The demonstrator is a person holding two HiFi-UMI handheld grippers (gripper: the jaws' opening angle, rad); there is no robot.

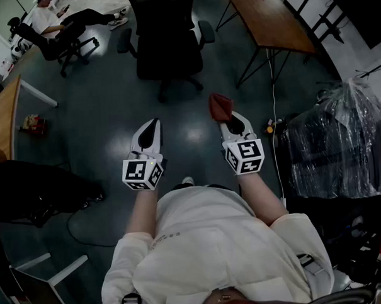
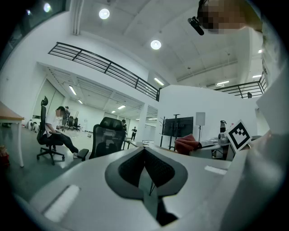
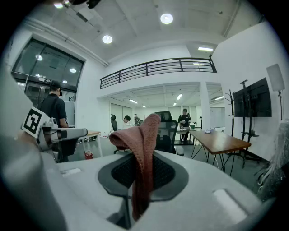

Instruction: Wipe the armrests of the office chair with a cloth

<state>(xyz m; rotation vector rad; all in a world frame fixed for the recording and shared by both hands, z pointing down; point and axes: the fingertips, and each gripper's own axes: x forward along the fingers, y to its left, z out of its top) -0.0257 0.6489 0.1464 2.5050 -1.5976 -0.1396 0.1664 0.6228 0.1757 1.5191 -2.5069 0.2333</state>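
A black office chair stands ahead of me on the dark floor, with grey armrests at its left and right. It shows small beyond the jaws in the left gripper view and behind the cloth in the right gripper view. My right gripper is shut on a reddish cloth, which bunches above the jaws. My left gripper is shut with nothing in it. Both are held well short of the chair.
A wooden table on black legs stands to the chair's right. A person sits on another chair at the far left. A desk edge lies left, and a plastic-wrapped bundle stands right.
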